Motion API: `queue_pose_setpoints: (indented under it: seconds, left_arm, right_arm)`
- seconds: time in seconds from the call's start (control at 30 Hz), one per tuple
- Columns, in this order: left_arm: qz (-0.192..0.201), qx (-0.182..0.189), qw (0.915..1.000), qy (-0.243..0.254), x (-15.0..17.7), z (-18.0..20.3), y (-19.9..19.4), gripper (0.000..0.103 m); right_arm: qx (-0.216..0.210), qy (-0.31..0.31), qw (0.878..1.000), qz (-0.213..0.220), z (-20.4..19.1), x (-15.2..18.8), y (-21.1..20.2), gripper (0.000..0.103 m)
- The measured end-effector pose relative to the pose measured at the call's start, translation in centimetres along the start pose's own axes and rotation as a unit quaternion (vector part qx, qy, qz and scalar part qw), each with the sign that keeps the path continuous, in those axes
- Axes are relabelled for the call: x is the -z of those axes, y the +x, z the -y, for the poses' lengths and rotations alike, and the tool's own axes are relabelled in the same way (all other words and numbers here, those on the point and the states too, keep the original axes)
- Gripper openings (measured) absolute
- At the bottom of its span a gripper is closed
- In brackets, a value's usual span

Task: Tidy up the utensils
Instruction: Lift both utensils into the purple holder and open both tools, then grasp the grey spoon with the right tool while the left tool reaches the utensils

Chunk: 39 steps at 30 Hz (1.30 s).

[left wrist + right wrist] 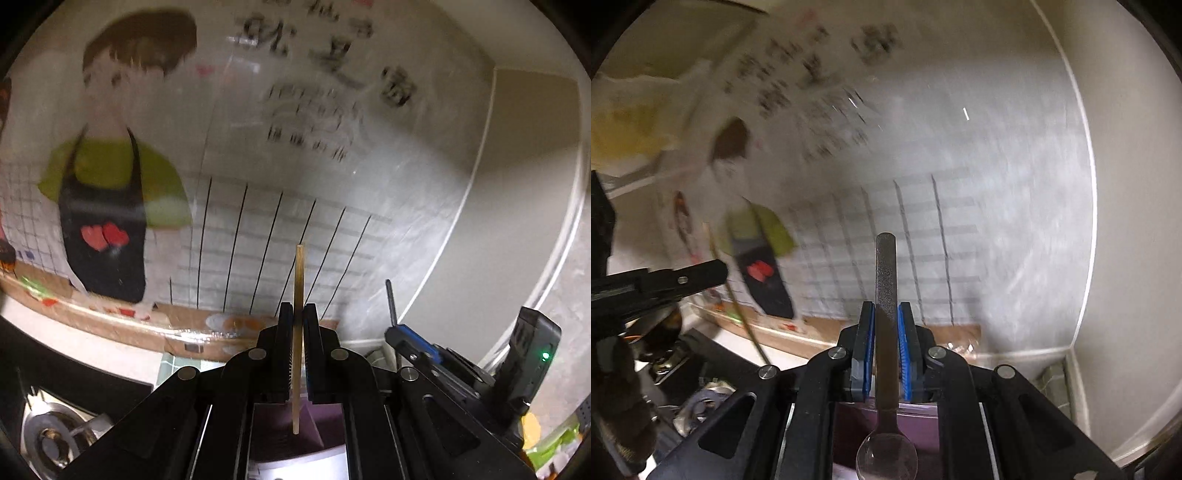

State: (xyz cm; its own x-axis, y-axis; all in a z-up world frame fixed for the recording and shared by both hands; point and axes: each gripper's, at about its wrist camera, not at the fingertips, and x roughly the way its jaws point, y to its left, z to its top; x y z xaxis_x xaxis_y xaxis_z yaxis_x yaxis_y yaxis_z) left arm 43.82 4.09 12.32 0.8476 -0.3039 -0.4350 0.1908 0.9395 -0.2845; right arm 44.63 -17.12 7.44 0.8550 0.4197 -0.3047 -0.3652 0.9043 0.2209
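Both tools raised, each clamped tight

The left tool (pixel 297 314) pinches a chopstick (pixel 298 288) upright between its fingers. The right tool (pixel 885 314) grips a metal spoon (pixel 886 332) by the handle, bowl hanging toward the wrist.

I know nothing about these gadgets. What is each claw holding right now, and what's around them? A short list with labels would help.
left claw: left gripper, shut on a wooden chopstick
chopstick pose: upright between the pads, tip pointing up
right claw: right gripper, shut on a metal spoon
spoon pose: handle up, bowl hanging below the pads
backdrop: wall poster of a cartoon figure in a black apron, blurred
below left: gas stove burner
under both claws: something purple, cannot tell what
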Motion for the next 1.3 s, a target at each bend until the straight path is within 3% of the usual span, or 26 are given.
queue_pose_setpoints:
  seconds: [0.27, 0.43, 0.53, 0.63, 0.73, 0.8, 0.9, 1.13, 1.3]
  left_arm:
    - [-0.052, -0.010, 0.9986, 0.004, 2.7, -1.4, 5.4, 0.005]
    - [-0.075, -0.008, 0.9971, 0.004, 4.4, -1.4, 6.2, 0.005]
    - [-0.099, -0.001, 0.9951, 0.002, 5.8, -1.4, 6.9, 0.005]
    - [-0.122, 0.030, 0.9920, -0.016, 7.1, -1.7, 7.3, 0.007]
    - [-0.123, 0.038, 0.9914, -0.024, 7.4, -1.7, 6.9, 0.010]
    - [-0.115, 0.037, 0.9925, -0.023, 7.4, -1.4, 5.9, 0.028]
    - [-0.103, 0.026, 0.9942, -0.018, 7.1, -0.9, 4.0, 0.035]
    - [-0.091, -0.002, 0.9958, -0.003, 8.6, -0.1, -1.8, 0.036]
    - [-0.127, -0.006, 0.9915, 0.024, 13.1, 1.0, -4.8, 0.036]
  right_arm:
    - [0.022, -0.006, 0.999, -0.036, 1.4, 2.9, 5.5, 0.012]
    - [0.019, 0.004, 0.998, -0.055, 1.8, 4.2, 6.4, 0.012]
    - [0.011, 0.010, 0.997, -0.073, 2.2, 4.8, 6.6, 0.012]
    - [0.002, 0.028, 0.993, -0.113, 2.8, 5.5, 6.4, 0.014]
    - [0.001, 0.054, 0.989, -0.140, 3.3, 5.7, 5.3, 0.014]
    - [0.000, 0.050, 0.988, -0.144, 3.2, 5.5, 3.5, 0.014]
    - [-0.001, 0.030, 0.990, -0.139, 2.4, 4.6, 0.5, 0.017]
    - [-0.016, -0.023, 0.981, -0.190, 0.2, 4.8, -5.8, 0.019]
    - [-0.033, -0.082, 0.967, -0.239, -1.9, 8.4, -9.1, 0.019]
